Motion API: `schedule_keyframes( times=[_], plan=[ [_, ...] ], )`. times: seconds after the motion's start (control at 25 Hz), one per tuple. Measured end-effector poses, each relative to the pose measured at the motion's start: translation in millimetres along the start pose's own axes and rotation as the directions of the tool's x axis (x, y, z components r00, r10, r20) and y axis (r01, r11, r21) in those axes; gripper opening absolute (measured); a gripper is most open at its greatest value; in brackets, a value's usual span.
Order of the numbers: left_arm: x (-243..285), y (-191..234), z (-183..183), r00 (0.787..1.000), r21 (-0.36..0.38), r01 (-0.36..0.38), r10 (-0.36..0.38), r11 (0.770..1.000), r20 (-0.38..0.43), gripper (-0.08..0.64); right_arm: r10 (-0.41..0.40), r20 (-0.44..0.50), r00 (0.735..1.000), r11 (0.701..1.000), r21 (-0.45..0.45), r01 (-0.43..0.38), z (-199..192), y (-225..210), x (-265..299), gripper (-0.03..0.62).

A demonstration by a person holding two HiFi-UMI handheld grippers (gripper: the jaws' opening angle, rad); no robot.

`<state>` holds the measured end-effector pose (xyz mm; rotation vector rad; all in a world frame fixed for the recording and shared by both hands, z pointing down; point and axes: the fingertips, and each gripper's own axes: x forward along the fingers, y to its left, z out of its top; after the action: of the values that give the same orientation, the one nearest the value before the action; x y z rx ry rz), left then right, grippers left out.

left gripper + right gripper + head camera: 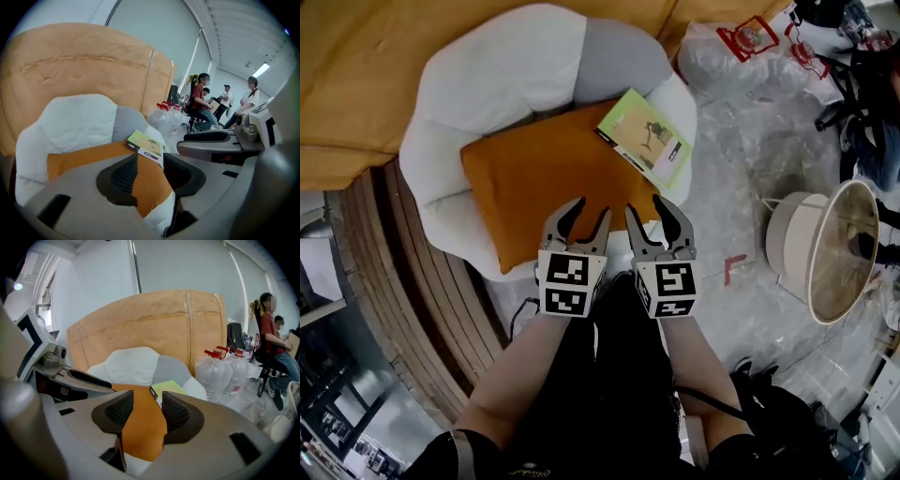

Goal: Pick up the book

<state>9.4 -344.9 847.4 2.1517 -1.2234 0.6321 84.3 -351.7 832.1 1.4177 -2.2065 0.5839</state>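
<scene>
The book (645, 136), thin with a light green cover, lies on the far right corner of an orange cushion (534, 178) in a white and grey padded seat (487, 66). My left gripper (592, 208) and right gripper (645, 206) hover side by side over the cushion's near edge, short of the book. Both are open with nothing between the fingers. In the left gripper view the book (146, 144) shows just beyond the gripper (150, 159), a little right. In the right gripper view the book (168, 387) lies past the gripper (147, 397), with its near corner hidden behind the right finger.
A large tan padded panel (375, 56) stands behind the seat. Clear water jugs with red handles (750, 42) sit at the back right. A round white drum-like object (830, 248) lies on the floor at right. Curved wooden slats (412, 281) run along the left. People (201, 101) sit further back.
</scene>
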Motion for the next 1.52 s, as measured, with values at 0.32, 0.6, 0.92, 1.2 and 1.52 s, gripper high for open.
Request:
schedule_keyframes(
  times=[0.32,0.6,0.92,1.2,1.52],
  plan=[
    [78.5,25.6,-58.9,0.998,-0.038,-0.008,0.006,0.999,-0.056,0.167,-0.122,-0.089,0.989,0.941,-0.326,0.087,-74.4,-37.7,96.4,0.160],
    [94.7,36.5,-70.9,0.996,-0.082,-0.039,0.032,0.996,-0.078,0.167,-0.204,-0.133,0.970,0.804,-0.589,0.088,-106.9,-64.7,160.6,0.281],
    [95.4,39.9,-77.7,0.997,-0.073,-0.028,0.023,0.997,-0.076,0.167,-0.230,-0.124,0.965,0.742,-0.664,0.091,-111.8,-72.1,184.3,0.282],
    [87.9,33.7,-88.1,0.997,-0.064,-0.019,0.014,0.998,-0.080,0.167,-0.191,-0.149,0.970,0.778,-0.625,0.057,-115.5,-71.9,187.8,0.233],
    [73.6,32.7,-81.4,0.997,-0.078,-0.026,0.020,0.997,-0.073,0.167,-0.184,-0.166,0.969,0.817,-0.574,0.057,-105.5,-74.1,162.6,0.187]
  ],
)
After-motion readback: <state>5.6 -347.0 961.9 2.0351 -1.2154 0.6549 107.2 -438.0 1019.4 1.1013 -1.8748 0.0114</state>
